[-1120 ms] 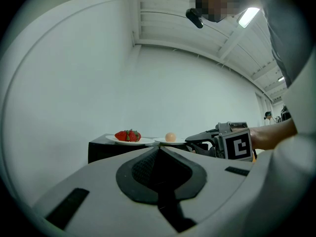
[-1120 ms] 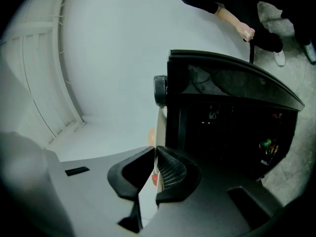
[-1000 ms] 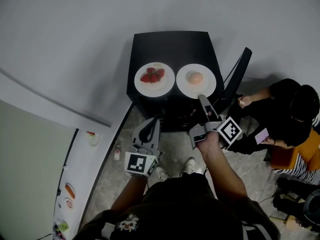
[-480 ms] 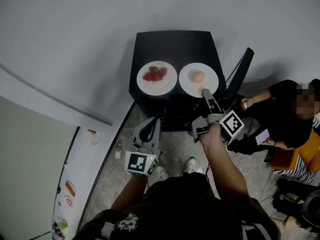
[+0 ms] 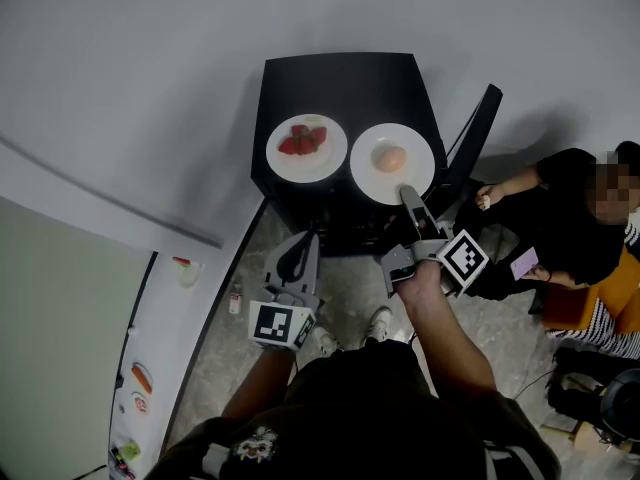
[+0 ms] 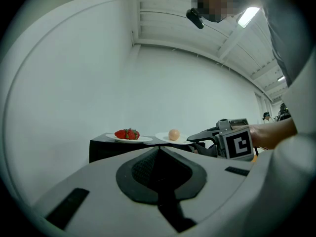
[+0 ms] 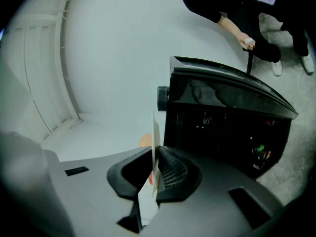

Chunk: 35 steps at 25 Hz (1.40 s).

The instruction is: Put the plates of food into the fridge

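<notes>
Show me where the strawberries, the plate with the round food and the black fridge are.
strawberries [image 5: 303, 139]: head view, middle of the pile.
plate with the round food [image 5: 372, 182]: head view, bare white part.
black fridge [image 5: 340, 83]: head view, its bare top.

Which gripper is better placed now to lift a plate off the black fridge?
Right. The right gripper has just been closing with the rim of the plate with the round food between its jaws; the left gripper is shut, empty and hangs back.
</notes>
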### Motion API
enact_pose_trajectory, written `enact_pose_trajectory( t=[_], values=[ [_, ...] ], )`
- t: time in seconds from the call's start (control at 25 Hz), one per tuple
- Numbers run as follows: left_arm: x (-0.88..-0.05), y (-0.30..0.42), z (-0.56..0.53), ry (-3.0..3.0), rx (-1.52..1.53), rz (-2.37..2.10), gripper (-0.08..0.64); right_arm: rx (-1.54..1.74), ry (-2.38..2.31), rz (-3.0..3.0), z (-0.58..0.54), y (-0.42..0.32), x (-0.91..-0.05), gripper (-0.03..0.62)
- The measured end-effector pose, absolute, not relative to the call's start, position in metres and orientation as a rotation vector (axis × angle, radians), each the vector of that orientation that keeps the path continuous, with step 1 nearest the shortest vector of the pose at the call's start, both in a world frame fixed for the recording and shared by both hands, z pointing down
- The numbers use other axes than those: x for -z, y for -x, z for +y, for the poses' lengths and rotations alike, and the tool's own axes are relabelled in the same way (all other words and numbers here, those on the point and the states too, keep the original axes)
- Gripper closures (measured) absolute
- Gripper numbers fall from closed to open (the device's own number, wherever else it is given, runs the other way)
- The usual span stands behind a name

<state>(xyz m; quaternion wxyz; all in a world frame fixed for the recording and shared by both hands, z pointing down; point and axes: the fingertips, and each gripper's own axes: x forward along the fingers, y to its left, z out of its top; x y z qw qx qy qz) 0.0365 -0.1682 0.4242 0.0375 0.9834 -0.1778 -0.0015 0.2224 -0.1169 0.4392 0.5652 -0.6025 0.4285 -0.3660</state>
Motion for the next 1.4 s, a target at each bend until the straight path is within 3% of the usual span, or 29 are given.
enact_pose_trajectory(
  t=[0.28,0.6,0.96,1.4],
  values=[
    [-0.419,-0.021,-0.146,-3.031,0.017,-0.520,0.537,0.868,1.389,1.072,-0.069,-0.170,-0.426,0.548],
    [-0.442,-0.010,-0.152,-3.023,-0.035,-0.541,0.537,0.958,1.412,1.062,-0.035,-0.126,-0.470,0.551],
    [-0.469,-0.014,-0.156,-3.014,-0.111,-0.539,0.537,1.002,1.513,1.008,-0.053,-0.150,-0.548,0.552],
    [-0.484,-0.030,-0.167,-2.994,-0.150,-0.584,0.537,1.026,1.494,0.953,-0.104,-0.192,-0.584,0.554]
  ],
)
